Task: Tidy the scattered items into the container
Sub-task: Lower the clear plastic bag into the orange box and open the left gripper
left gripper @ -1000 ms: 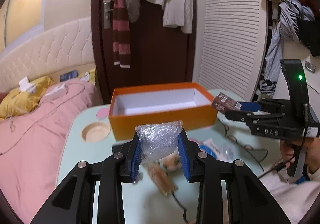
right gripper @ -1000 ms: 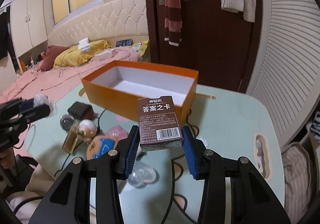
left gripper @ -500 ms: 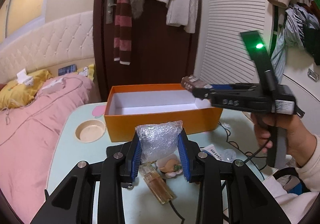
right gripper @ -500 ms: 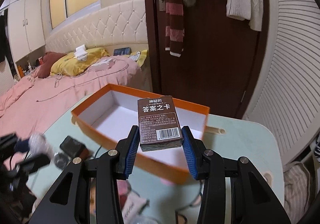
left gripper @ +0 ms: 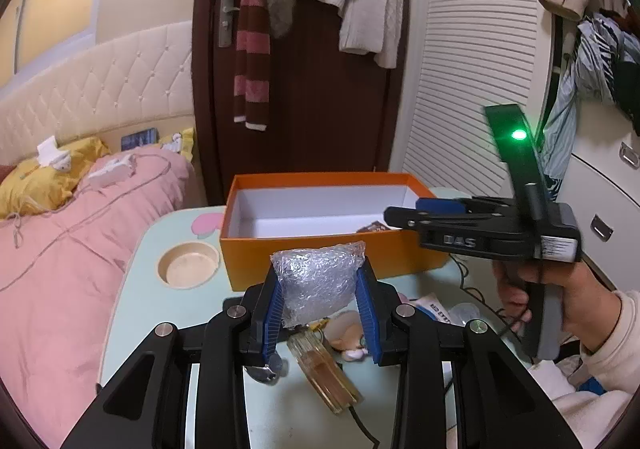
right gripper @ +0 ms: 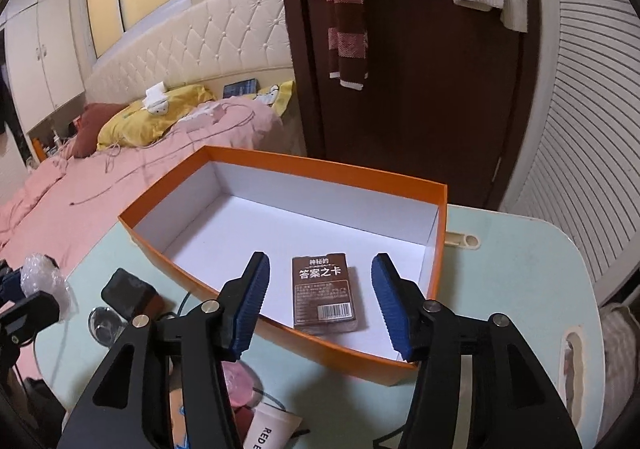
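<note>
**Q.** What do your tongs show here?

**A.** My right gripper (right gripper: 318, 303) has just been opening; its pads stand apart with nothing pressed between them. The brown card box (right gripper: 324, 293) lies flat below them on the white floor of the orange container (right gripper: 280, 329), near its front wall, long axis running away from me. My left gripper (left gripper: 320, 291) is clamped on a bubble-wrap bundle (left gripper: 318, 281) (held above the table, short of the container).

**Q.** Which relation governs the coming move?

**A.** I judge it to be the bundle's: the container lies straight ahead of my left gripper, just beyond it, open side up. My left hand carries the only load, so it is the one to advance; my right gripper hangs over the container's right end and should clear first.

**Q.** What is unclear?

**A.** The clutter on the table (left gripper: 136, 313) below my fingers is partly covered: an amber bottle (left gripper: 324, 373), a small figurine (left gripper: 348, 337), cables. The rest I cannot name.
</note>
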{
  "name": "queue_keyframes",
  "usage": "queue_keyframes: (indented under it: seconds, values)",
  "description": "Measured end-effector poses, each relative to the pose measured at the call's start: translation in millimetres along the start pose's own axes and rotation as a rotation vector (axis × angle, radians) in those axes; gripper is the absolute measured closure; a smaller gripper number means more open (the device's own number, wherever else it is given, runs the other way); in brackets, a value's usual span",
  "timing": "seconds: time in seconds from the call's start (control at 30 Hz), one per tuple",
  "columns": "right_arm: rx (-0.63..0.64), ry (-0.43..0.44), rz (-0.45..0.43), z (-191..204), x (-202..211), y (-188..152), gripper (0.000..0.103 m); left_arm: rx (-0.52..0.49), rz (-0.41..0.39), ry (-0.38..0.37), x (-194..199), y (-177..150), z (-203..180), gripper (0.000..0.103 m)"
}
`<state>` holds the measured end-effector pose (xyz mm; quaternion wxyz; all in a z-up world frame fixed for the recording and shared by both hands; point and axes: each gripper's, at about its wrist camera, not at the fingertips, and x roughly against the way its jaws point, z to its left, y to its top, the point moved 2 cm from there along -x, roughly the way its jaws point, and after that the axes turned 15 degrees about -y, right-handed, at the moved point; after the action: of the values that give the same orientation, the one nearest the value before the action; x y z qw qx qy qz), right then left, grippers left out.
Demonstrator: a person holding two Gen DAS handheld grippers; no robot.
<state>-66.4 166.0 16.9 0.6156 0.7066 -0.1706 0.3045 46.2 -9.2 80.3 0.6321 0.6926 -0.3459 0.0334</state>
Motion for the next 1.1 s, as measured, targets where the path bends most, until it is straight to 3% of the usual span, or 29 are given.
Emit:
queue_keyframes:
  seconds: [0.23,0.37,0.47,0.83,0.9,0.97,1.1]
  values:
    - [-0.14,0.098,-0.148,-24,48,1,0.048,0.003,0.003,-0.016,-7,26,4,0.071]
    - [-0.195,0.166,-0.132,-40,67,-9,0.048,-0.04,0.033,0.0,-25,47,0,0.071]
    - [-0.226,0.17,-0.12,-50,74,-22,0.048,-0.031,0.065,0.004,-48,60,4,0.071]
    - [-0.316,0.204,-0.045,-70,72,-44,0.048,0.032,0.181,0.045,-116,55,28,0.071]
    - [-0.315,0.206,-0.041,-69,71,-45,0.048,0.069,0.184,0.038,-118,52,34,0.065]
    - [-0.31,0.203,-0.04,-69,70,-46,0.048,0.088,0.166,0.028,-113,52,37,0.035]
    - [-0.31,0.199,-0.036,-69,69,-47,0.048,0.102,0.093,-0.022,-89,58,36,0.029]
